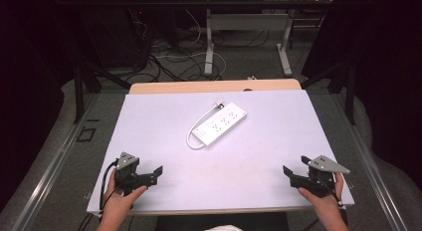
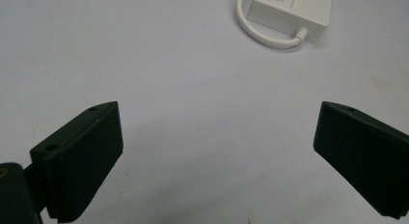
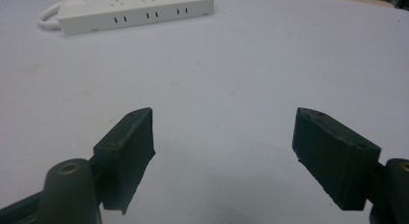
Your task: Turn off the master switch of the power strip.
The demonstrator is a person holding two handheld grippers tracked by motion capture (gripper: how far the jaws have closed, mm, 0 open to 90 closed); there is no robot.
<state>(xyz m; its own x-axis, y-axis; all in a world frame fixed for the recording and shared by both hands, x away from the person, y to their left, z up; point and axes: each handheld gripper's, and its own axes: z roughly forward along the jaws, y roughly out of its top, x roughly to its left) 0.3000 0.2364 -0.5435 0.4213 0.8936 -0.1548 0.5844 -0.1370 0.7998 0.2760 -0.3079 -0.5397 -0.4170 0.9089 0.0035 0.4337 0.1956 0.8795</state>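
Left gripper view looks along two blocky, matte black jaws with small screw holes in their upper faces and fine ridging along one lower edge; they stand far apart with nothing between them, so the left gripper [image 2: 217,151] is wide open above the bare sheet. Right gripper view has the same chunky wedge-shaped jaws, equally spread and empty, on the right gripper [image 3: 224,156], with a rounded dull-metal boss at each lower corner. From above, each gripper is held in a hand near the table's near edge, well apart, the left gripper [image 1: 155,172] at one side and the right gripper [image 1: 288,172] at the other, each with a grey three-cornered plate on top. Beyond them the smooth, pale table [image 1: 268,141] carries faint smudges. A glossy white power strip [image 1: 220,124] lies diagonally near its middle, its short cord looping back beside it. Both gripper views crop the strip; its socket details are too small to read.
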